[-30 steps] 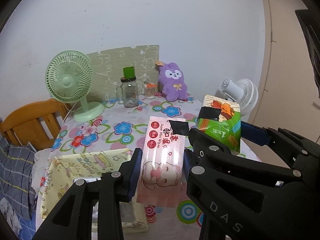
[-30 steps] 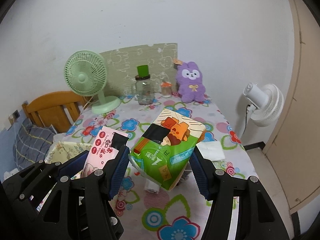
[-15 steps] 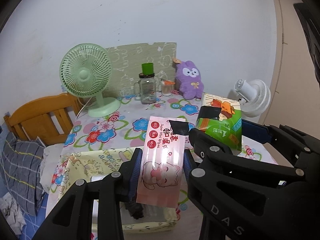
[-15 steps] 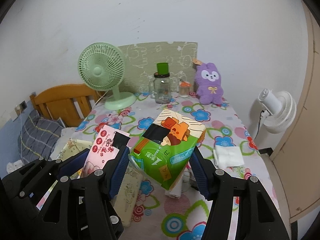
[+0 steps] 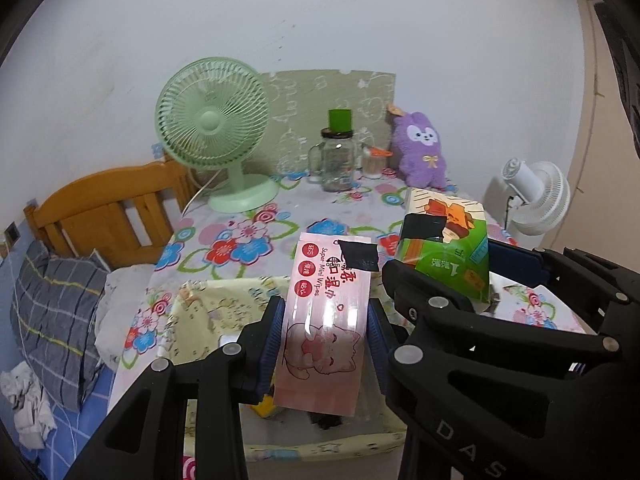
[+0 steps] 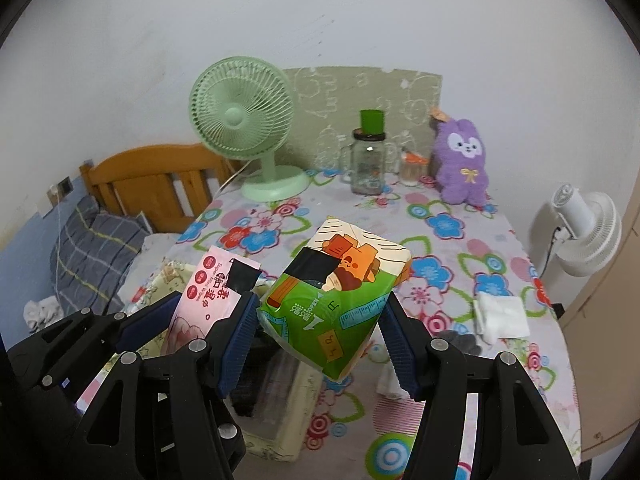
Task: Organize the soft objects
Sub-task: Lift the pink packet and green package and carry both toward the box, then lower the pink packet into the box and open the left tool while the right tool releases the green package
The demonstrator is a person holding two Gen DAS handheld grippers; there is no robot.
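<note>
Two grips hold: left gripper (image 5: 326,344) pinches wipes pack (image 5: 324,320), right gripper (image 6: 320,330) tissue pack (image 6: 332,300) — box (image 5: 224,308) contents hidden.

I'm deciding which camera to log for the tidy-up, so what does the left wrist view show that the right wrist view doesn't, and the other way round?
Only the left wrist view shows the whole front of the pink wipes pack, with its cartoon cat, clamped in the left gripper. Only the right wrist view shows the folded white cloth lying on the floral tablecloth, and the green tissue pack pinched on both sides by the right gripper. Both show the two packs, the yellow fabric box, the green fan and the purple plush toy.
</note>
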